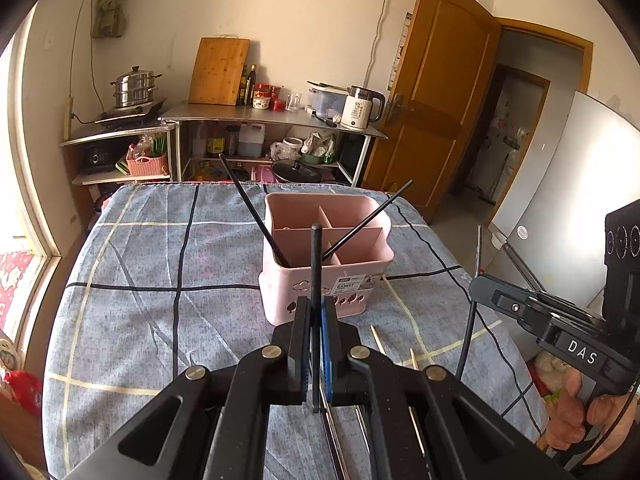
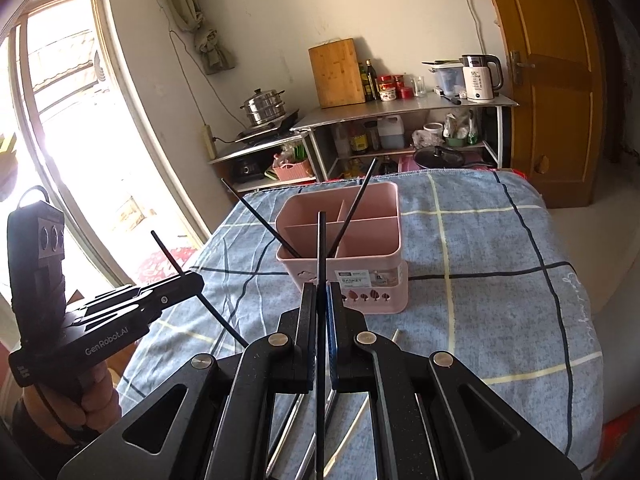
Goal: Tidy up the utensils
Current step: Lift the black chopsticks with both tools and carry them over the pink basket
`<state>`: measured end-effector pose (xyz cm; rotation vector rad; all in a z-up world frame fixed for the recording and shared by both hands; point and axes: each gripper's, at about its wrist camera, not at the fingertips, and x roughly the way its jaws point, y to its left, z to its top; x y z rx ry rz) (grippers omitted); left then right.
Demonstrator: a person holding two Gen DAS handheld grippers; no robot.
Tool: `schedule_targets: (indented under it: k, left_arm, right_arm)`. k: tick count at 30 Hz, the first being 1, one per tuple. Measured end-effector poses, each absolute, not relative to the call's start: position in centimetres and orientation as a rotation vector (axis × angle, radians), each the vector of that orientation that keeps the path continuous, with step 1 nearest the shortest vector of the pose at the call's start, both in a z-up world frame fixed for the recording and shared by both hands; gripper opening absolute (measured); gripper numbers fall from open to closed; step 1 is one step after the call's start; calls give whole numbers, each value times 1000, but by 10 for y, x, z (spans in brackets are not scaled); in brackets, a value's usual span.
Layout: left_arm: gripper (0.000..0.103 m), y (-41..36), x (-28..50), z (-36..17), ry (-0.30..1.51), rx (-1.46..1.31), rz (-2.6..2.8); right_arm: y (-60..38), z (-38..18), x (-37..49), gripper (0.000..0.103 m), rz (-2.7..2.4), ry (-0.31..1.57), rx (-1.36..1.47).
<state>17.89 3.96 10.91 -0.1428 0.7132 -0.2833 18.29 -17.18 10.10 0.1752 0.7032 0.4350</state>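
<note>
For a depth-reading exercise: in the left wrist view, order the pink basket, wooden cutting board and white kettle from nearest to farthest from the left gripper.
1. Pink basket, on the table just ahead of the left gripper.
2. White kettle, counter's right end.
3. Wooden cutting board, against the back wall, left.

Both fisheye cameras ride just behind their jaws, tilted down across the blue plaid cloth-covered counter (image 1: 160,280) toward the far kitchen shelves. Each sits close above the pink plastic divided basket (image 1: 326,280), which both views share, and sees the other gripper alongside.
</note>
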Motion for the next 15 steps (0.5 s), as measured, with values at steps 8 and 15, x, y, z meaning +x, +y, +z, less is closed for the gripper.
schedule_targets:
  k: [8, 15]
  left_arm:
    - [4, 39, 170, 107, 720, -149, -289]
    - [4, 37, 161, 107, 718, -144, -293]
  right_arm:
    - [-173, 92, 165, 5, 447, 729, 185]
    - [-175, 91, 153, 5, 445, 727, 179]
